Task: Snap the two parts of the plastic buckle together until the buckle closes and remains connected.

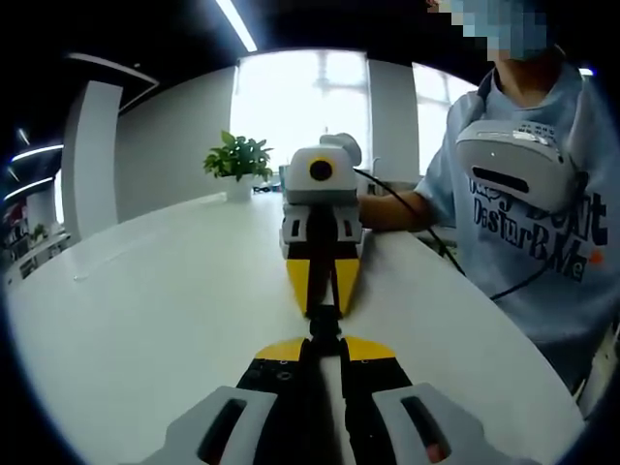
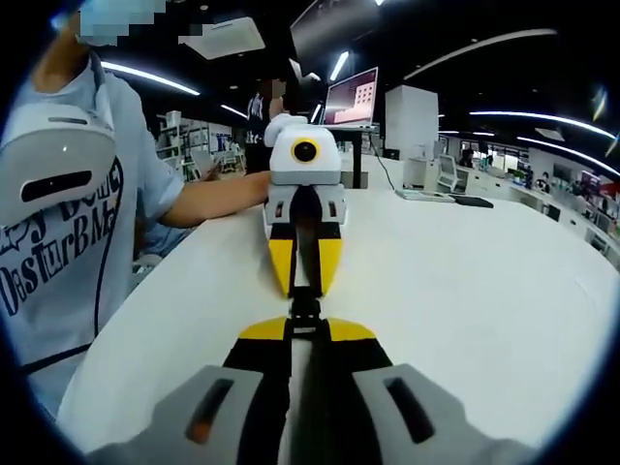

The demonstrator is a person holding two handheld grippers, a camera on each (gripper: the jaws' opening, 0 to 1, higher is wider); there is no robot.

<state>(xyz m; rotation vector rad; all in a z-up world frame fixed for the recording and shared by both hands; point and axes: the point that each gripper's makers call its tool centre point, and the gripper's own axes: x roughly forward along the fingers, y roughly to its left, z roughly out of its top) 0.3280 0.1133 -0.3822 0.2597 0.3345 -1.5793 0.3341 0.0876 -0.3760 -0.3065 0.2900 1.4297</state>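
Jaws of the left gripper (image 1: 325, 347) rose from the bottom of the left gripper view, yellow-tipped and drawn close together on a black plastic buckle (image 1: 325, 327) that sat between the tips. Just beyond, the right gripper (image 1: 325, 308) pointed straight back at the camera, its own yellow tips pinched on the far end of the same small black piece, so the two grippers met nose to nose over the white table (image 1: 165, 291). Whether the buckle's two parts were fully latched could not be told; it showed as one short dark piece bridging the two sets of tips, held just above the tabletop.

In the right gripper view the arrangement was mirrored: the right gripper (image 2: 306, 329) came up from below with its jaws closed on the buckle (image 2: 306, 312), and the left gripper (image 2: 305, 293) faced it from the far side, tips narrowed onto the other end.

Beside the table stood a person in a light blue printed T-shirt (image 1: 542, 232), a white device (image 1: 513, 160) hanging at the chest, a forearm reaching along the table edge to the opposite gripper. Farther back in the left gripper view a potted green plant (image 1: 235, 160) stood on the table before bright windows. In the right gripper view a monitor (image 2: 351, 97) stood at the far end of the table, with ceiling light strips and desks beyond it.
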